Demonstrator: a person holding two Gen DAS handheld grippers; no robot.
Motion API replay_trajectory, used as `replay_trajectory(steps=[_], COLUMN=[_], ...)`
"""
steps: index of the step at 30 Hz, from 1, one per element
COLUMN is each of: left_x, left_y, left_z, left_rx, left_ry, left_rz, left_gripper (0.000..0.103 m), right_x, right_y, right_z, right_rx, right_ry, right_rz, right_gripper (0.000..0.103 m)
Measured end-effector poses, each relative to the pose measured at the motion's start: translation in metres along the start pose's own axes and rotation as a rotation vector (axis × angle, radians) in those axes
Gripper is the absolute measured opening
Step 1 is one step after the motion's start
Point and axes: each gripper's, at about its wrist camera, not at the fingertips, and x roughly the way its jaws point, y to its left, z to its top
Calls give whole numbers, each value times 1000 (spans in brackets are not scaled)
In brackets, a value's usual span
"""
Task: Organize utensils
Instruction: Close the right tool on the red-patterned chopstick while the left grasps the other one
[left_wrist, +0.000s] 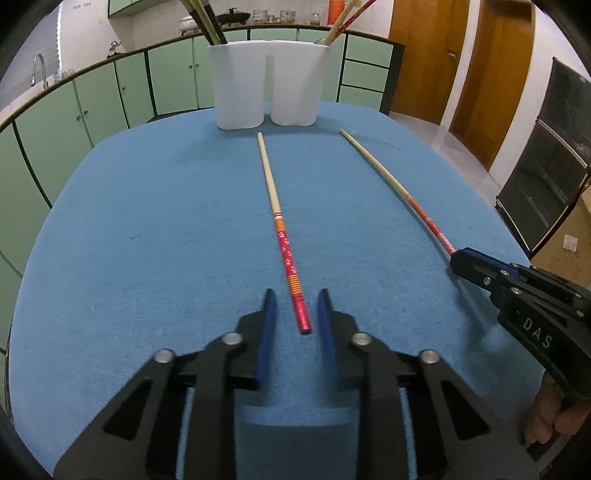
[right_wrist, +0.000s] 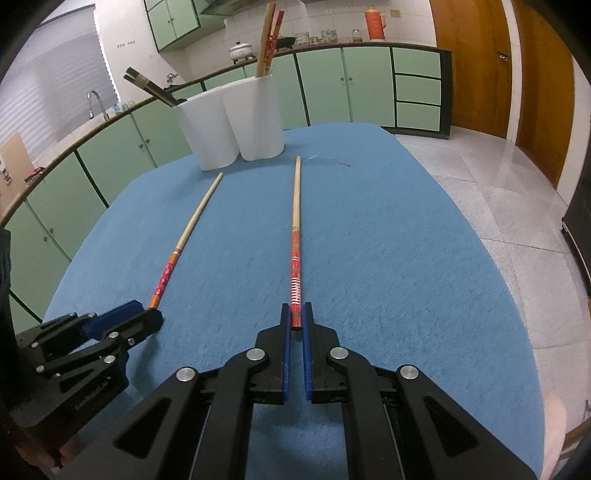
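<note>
The right gripper (right_wrist: 296, 314) is clamped on the red end of one chopstick (right_wrist: 295, 236) lying on the blue table (right_wrist: 406, 277). The left gripper (left_wrist: 295, 306) is apart, straddling the second chopstick (left_wrist: 284, 240) without touching it. Both grippers lie low and level. The picking step seems in hand; next, the left should close, then both lift toward the white holder (left_wrist: 266, 85) beyond.
</note>
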Motion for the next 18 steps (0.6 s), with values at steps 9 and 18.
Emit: replay_trajectory(steps=[9,18], left_x=[-10,-70], left_y=[3,7], left_z=[6,36], left_rx=[3,50], left_ry=[-8,-155], left_rz=[16,42], left_gripper=[5,5], right_x=[-9,-45], right_y=[0,9], right_z=[5,30], right_rx=[-21,-82], right_ry=[-33,-153], right_rz=[-10,-20], right_gripper=[5,5])
